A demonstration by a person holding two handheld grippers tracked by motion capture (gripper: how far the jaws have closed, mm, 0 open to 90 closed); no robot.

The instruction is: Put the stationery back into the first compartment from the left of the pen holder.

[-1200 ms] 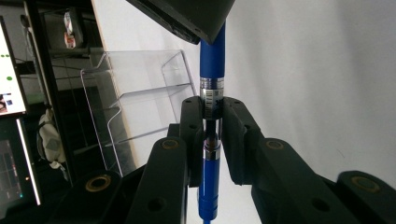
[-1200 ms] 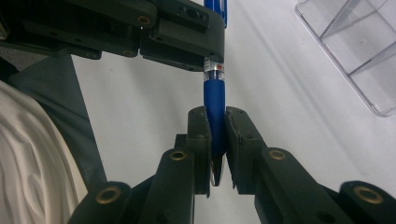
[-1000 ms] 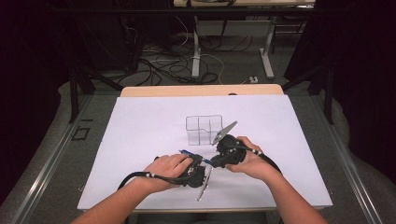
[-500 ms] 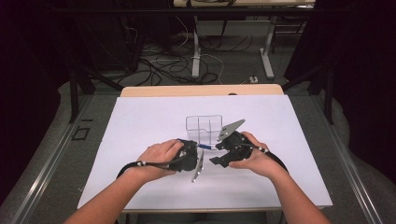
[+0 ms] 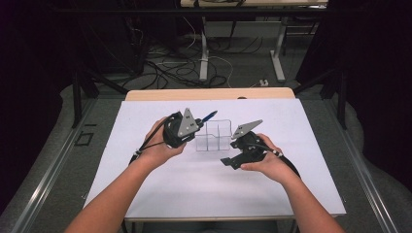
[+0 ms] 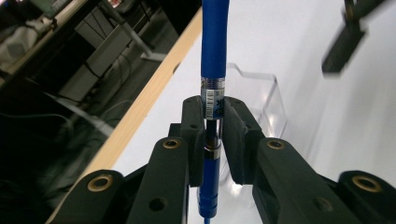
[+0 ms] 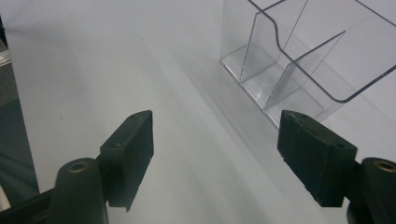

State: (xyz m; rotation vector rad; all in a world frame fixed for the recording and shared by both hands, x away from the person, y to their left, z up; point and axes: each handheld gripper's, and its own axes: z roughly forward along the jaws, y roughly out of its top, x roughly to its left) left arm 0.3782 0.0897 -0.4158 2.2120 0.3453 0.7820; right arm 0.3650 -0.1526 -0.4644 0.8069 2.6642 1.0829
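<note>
— Pen [image 6: 214, 56], blue: where is it?

— Clamped in the left claw [image 6: 213, 119], both pads tight on its barrel. Seen from above, that claw [image 5: 198, 127] hangs over the white worktop [image 5: 145, 184] just left of the clear organizer [image 5: 213, 136], and the pen's tip [image 5: 210, 115] pokes out past it.

— And the right claw?

— The right claw [image 7: 215, 144] stands apart with nothing between its pads; it has just been opening. It sits low by the organizer's [image 7: 299, 51] right front corner, the hand [image 5: 265, 162] resting on the worktop.
</note>
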